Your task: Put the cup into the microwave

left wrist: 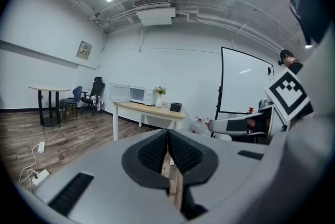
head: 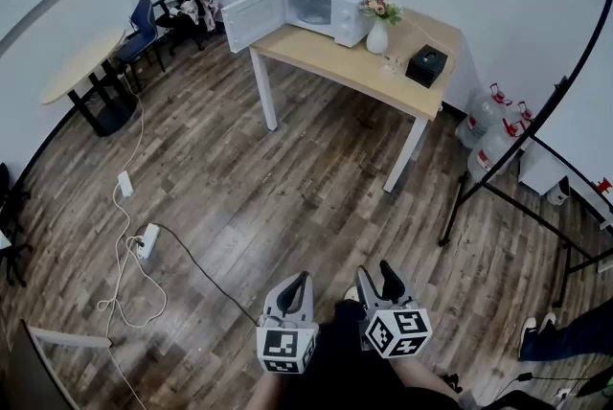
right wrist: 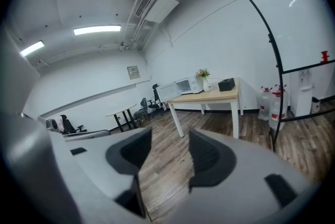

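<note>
Your left hand-held gripper is clenched on nothing, its pads pressed together. Just beside it, your right hand-held gripper stands released, and only wood floor shows through the gap between its pads. Both point across that floor toward the table, which is well apart from them. On the table a small clear cup stands between the vase of flowers and a black box. Farther on, at the table's left end, the microwave sits with its door swung open.
</note>
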`<action>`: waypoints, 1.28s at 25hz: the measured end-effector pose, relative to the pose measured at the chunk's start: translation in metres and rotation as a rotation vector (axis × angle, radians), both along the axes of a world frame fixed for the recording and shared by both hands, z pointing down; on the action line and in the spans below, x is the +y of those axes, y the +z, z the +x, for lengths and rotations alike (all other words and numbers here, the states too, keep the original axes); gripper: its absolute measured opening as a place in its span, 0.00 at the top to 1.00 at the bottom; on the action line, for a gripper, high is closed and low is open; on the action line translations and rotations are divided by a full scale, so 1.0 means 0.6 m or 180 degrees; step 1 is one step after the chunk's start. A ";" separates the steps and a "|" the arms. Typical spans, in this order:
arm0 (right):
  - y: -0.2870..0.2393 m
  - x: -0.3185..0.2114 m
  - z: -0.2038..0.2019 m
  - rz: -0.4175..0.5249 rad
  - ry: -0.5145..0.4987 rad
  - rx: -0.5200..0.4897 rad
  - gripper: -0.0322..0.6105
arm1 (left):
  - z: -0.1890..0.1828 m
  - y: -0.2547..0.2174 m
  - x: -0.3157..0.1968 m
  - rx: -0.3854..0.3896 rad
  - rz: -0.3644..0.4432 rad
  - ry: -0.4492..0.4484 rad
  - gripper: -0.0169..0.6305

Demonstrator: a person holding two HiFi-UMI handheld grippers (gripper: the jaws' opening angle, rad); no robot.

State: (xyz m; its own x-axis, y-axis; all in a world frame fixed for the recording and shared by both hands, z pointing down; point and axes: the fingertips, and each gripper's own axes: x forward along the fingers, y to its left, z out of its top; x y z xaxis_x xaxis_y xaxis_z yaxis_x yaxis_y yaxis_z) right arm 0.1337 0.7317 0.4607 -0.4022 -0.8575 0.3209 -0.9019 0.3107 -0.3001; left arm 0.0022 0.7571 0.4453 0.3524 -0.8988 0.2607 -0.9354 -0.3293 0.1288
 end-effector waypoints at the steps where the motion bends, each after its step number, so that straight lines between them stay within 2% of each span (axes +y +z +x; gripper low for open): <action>1: 0.001 -0.005 -0.003 -0.0018 -0.0019 -0.0034 0.62 | -0.002 0.001 -0.003 0.0004 -0.0010 -0.0009 0.97; 4: 0.004 -0.025 -0.005 -0.0024 0.0005 -0.0071 0.61 | -0.009 0.006 -0.019 0.0006 -0.0038 -0.0036 0.97; 9: 0.012 -0.069 -0.015 -0.0056 -0.0099 -0.0102 0.53 | -0.012 0.012 -0.059 -0.0010 -0.0054 -0.0085 0.97; 16: 0.020 -0.171 -0.032 -0.0145 -0.0268 -0.0169 0.44 | -0.018 0.014 -0.156 -0.0032 -0.0079 -0.0129 0.97; 32: 0.044 -0.405 -0.019 -0.0193 -0.0205 -0.0122 0.43 | -0.024 0.024 -0.393 -0.0057 -0.0075 -0.0124 0.96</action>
State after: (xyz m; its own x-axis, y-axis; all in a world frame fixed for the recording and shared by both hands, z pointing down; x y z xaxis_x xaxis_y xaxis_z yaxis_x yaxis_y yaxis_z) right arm 0.1221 0.4886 0.4870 -0.4690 -0.8089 0.3547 -0.8680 0.3480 -0.3541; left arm -0.0120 0.5215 0.4595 0.3122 -0.9053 0.2879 -0.9497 -0.2896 0.1191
